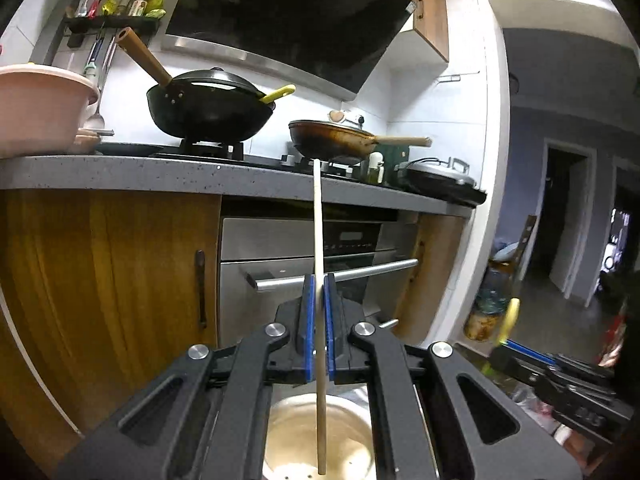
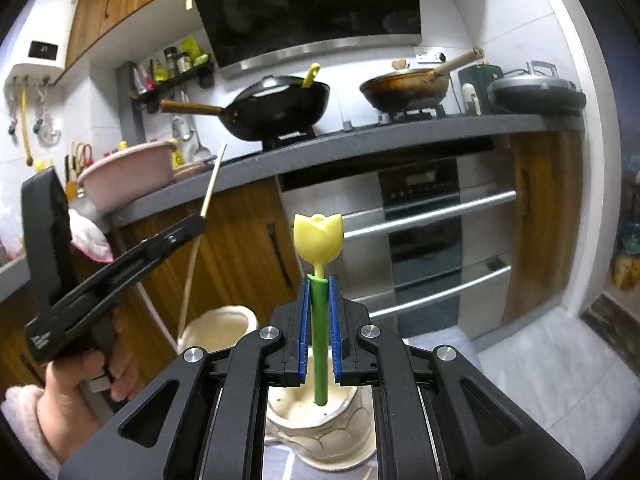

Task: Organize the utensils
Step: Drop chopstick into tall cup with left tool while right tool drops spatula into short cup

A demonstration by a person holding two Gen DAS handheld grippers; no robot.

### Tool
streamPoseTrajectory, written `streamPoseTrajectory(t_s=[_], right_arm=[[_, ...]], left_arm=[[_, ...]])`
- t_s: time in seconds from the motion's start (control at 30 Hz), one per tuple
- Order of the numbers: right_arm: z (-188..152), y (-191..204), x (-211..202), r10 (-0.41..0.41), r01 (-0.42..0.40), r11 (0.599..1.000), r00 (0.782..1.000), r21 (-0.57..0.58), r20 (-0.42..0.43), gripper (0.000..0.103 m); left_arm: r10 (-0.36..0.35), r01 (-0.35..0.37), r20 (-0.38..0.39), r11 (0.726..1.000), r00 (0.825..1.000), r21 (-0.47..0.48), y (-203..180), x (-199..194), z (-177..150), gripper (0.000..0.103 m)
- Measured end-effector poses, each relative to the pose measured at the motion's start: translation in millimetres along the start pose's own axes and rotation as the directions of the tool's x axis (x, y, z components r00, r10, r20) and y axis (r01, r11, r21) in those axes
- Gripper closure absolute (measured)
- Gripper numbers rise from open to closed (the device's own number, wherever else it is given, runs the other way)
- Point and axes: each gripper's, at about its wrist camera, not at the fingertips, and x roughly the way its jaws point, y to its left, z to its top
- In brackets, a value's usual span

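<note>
Only right view: second holder | left hand-held gripper clamps chopstick | right hand-held gripper clamps tulip utensil

No lettering, brand, number or sign can be read in either view. The oven's control panel, beyond the tongs, shows a row of small marks, and the bottles on the wall shelf carry labels, all too blurred to make out.
</note>
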Motion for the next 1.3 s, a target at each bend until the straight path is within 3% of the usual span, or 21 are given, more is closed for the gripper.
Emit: streamPoseTrajectory(t_s=[0.3,0.47,0.6,0.77,0.8,0.87,0.93,1.0,1.1,1.3], right_arm=[[-30,-16,19,-0.006,0.009,0.999,0.997,0.042,-0.077,0.093],[-40,-15,23,-0.017,0.018,1.000,0.996,0.009,-0.090,0.093],[-42,-15,25,-0.006,0.007,1.000,0.994,0.009,-0.108,0.093],[-41,-17,23,0.004,-0.002,1.000,0.994,0.016,-0.108,0.070],[-40,-17,21,0.001,0.001,1.000,0.995,0.018,-0.104,0.066],[-38,-19,14,0.003,-0.001,1.000,0.996,0.026,-0.089,0.053],[-35,-20,5,0.001,0.001,0.999,0.998,0.037,-0.068,0.034],[-30,-21,-6,0.000,0.002,0.999,0.999,0.044,-0.042,0.022],[-24,-23,-20,0.001,0.000,0.998,1.000,0.057,-0.019,0.012],[-20,-24,-50,-0.006,0.005,0.999,1.000,0.052,0.012,0.008]], left_arm=[[0.034,-0.028,-0.078,0.997,0.996,0.077,4,-12,-37,0.099],[0.058,-0.047,-0.127,0.995,0.990,0.089,7,-26,-48,0.098],[0.083,-0.069,-0.134,0.992,0.987,0.102,10,-32,-51,0.091],[0.115,-0.104,-0.117,0.990,0.986,0.093,11,-42,-49,0.047],[0.117,-0.107,-0.107,0.990,0.987,0.091,10,-46,-49,0.043],[0.125,-0.117,-0.095,0.989,0.988,0.085,9,-52,-47,0.022],[0.137,-0.131,-0.081,0.988,0.987,0.079,8,-60,-46,0.009],[0.145,-0.139,-0.074,0.987,0.987,0.074,7,-68,-46,0.005],[0.161,-0.155,-0.092,0.985,0.983,0.074,4,-76,-46,0.005],[0.162,-0.156,-0.105,0.985,0.981,0.068,0,-94,-48,0.005]])
